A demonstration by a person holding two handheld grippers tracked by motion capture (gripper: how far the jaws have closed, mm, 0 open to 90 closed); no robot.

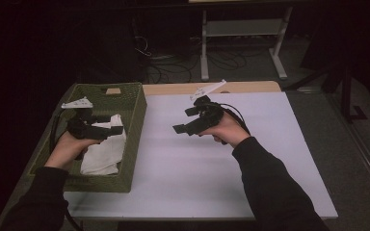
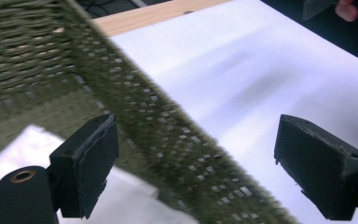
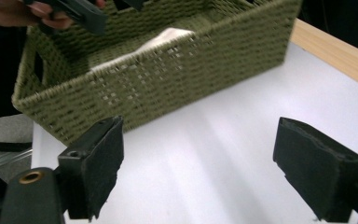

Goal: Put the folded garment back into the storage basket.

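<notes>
While the cloth lies inside: drop looks done.
Cloth: white, in the green basket on the bench.
Left tongs: apart, empty, over the basket.
Right tongs: apart, empty, above bare bench.
Left: nothing obvious.

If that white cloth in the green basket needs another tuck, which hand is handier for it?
Probably the left. The left gripper hangs open over the white cloth inside the basket, while the right gripper, also open and empty, is out over the bare white table.
</notes>
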